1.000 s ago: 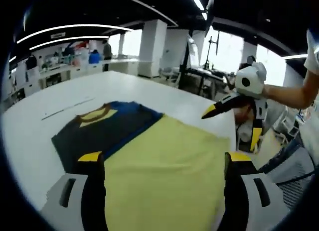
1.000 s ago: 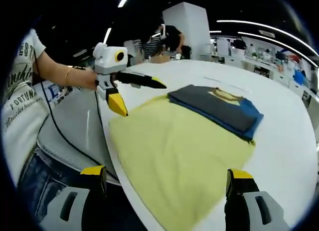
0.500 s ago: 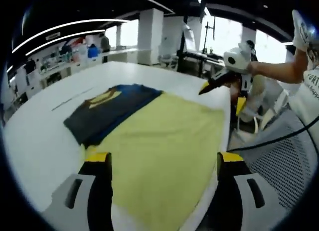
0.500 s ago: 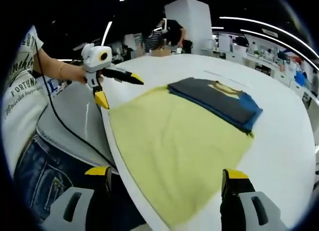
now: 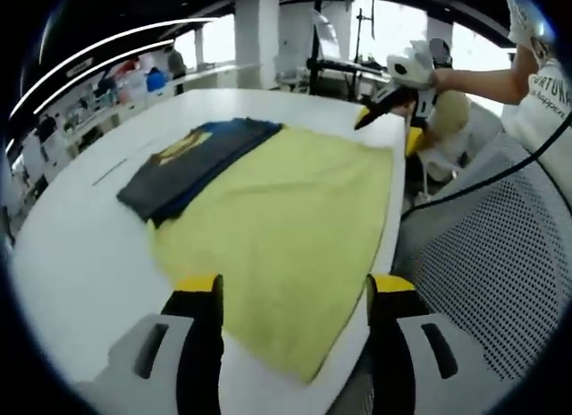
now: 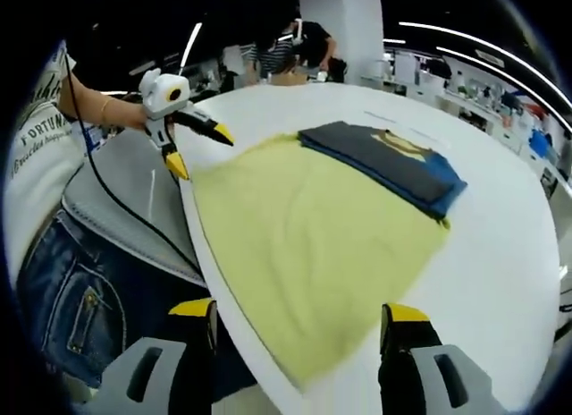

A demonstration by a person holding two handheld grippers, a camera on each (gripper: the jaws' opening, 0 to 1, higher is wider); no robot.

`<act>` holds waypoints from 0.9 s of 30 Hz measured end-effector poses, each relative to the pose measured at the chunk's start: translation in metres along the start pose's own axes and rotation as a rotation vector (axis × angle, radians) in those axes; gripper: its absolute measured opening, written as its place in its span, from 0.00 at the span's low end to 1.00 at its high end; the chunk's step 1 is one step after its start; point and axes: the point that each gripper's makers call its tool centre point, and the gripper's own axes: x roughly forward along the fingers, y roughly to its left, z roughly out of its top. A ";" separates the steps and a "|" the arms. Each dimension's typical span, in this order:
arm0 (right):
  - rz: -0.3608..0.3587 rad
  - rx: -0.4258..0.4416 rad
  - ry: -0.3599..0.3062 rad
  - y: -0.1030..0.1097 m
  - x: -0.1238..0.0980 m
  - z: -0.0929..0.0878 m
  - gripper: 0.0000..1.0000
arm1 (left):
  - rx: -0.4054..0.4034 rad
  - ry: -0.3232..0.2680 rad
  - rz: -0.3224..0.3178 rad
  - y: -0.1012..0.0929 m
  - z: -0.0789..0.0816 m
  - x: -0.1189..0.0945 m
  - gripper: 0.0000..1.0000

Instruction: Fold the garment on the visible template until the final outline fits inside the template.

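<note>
room: large open hall with white pillars (image 5: 257, 26), long ceiling light strips (image 6: 465, 50), desks and shelves along the far walls, people standing at the back in the right gripper view.

surface: wide white table (image 5: 80, 254) with a rounded edge; a thin dark line marked on it beyond the cloth.

yellow cloth (image 5: 286, 227): flat on the table, one side reaching the table edge nearest the person.

garment (image 5: 192, 160): dark grey and blue with a yellow mark, folded, lying on the far end of the yellow cloth and partly on bare table.

left gripper (image 5: 290, 285): jaws apart, holding nothing, above the near corner of the yellow cloth.

right gripper (image 6: 299, 312): jaws apart, holding nothing, over the opposite corner at the table edge.

person: white printed shirt (image 6: 36, 156), jeans (image 6: 80, 299), beside a grey mesh chair (image 5: 483, 281).
</note>
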 end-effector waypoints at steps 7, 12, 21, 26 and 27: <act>-0.001 -0.027 0.033 0.001 0.000 -0.011 0.57 | -0.041 0.069 -0.019 -0.009 -0.020 -0.002 0.46; 0.011 -0.040 0.071 0.003 0.001 -0.021 0.49 | -0.025 0.089 -0.021 -0.010 -0.029 -0.002 0.38; 0.028 -0.058 0.121 0.007 0.004 -0.035 0.34 | -0.015 0.140 -0.031 -0.014 -0.044 -0.001 0.29; 0.027 -0.088 0.155 0.006 0.005 -0.043 0.32 | 0.026 0.164 -0.030 -0.016 -0.049 -0.003 0.27; 0.024 -0.095 0.160 0.006 0.006 -0.044 0.31 | 0.023 0.165 -0.030 -0.016 -0.049 -0.003 0.27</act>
